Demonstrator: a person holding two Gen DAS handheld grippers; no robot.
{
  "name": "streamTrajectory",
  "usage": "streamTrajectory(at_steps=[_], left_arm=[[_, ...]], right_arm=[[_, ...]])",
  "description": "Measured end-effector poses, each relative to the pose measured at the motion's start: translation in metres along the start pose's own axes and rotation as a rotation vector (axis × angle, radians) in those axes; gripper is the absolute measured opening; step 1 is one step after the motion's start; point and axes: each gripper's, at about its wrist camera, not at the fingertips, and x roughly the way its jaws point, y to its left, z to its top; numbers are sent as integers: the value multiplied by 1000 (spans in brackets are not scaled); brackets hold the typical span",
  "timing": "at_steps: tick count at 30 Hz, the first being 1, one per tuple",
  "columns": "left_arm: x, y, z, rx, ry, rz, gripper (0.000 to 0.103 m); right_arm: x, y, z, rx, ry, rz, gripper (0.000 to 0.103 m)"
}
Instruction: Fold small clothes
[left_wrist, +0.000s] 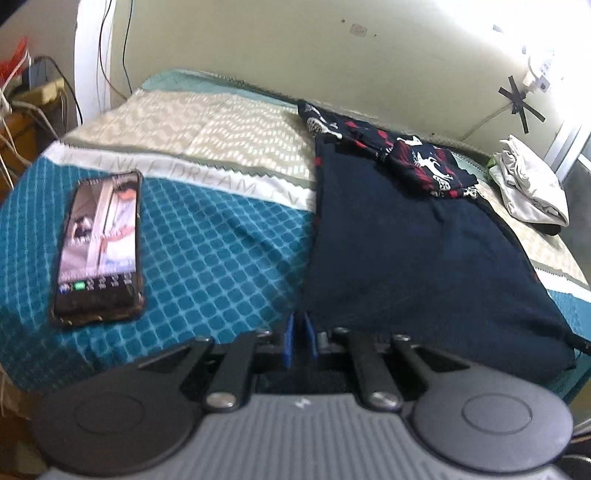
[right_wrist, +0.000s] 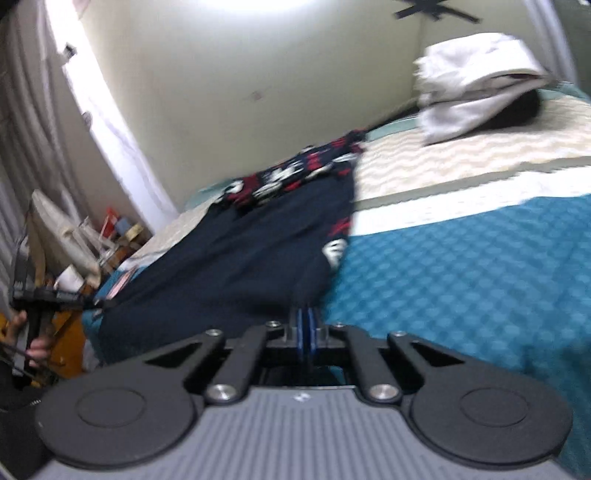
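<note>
A dark navy garment (left_wrist: 417, 254) lies spread flat on the bed, its near hem reaching the bed's front edge and its far end running toward the wall. At that far end a patterned part (left_wrist: 428, 166) in navy, red and white lies bunched on top of it. The left gripper (left_wrist: 300, 334) sits at the garment's near left corner with its blue pads drawn close together; the view is too dark there to say whether cloth is caught between them. The right gripper (right_wrist: 306, 325) is at the garment's near right corner, its pads fully together, and the navy edge runs straight into them, so it appears to pinch the cloth. Under the garment is a teal checked bedspread (left_wrist: 207, 251) with a white band and a cream zigzag section beyond. A phone (left_wrist: 99, 243) with a lit screen lies on the bedspread, well to the left of the garment. A folded white cloth pile (left_wrist: 528, 184) rests near the wall on the right, apart from the garment. In the right wrist view a hand (right_wrist: 35, 347) shows at the far left edge.
</note>
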Motion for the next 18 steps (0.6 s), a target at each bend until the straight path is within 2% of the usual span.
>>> streamTrajectory(at_steps=[3,5,6,7,10,12,13,14,16,17,18], left_arm=[[10,-11,-3,32,26,11,11],[12,-12,-4,37,35,17,12],[12,-10,-4,29,38,11,18],[11,-9,-4,21,41,2,26],[10,-11,-5,30,57,-21,40],[11,-21,-8,87,68,0,40],[12,-26,-10,121,73,9,39],[12,-32,-12,160,77,24,38],[11,-37,-13,202,86,36,16],[10,-37,-12,202,90,34,12],[9,-35,-10,190,93,33,9]], right_arm=[[0,0,1,-4,17,35,3],[-2,2,0,-25,22,32,49],[-3,2,0,-39,15,27,58],[-3,1,0,-42,18,30,59],[6,0,-1,-29,58,57,54],[14,6,-4,-59,74,85,52],[18,10,-5,-76,88,106,43],[23,14,-7,-85,97,118,30],[30,17,-7,-85,121,139,16],[30,17,-6,-81,128,157,9],[29,16,-5,-70,124,178,9]])
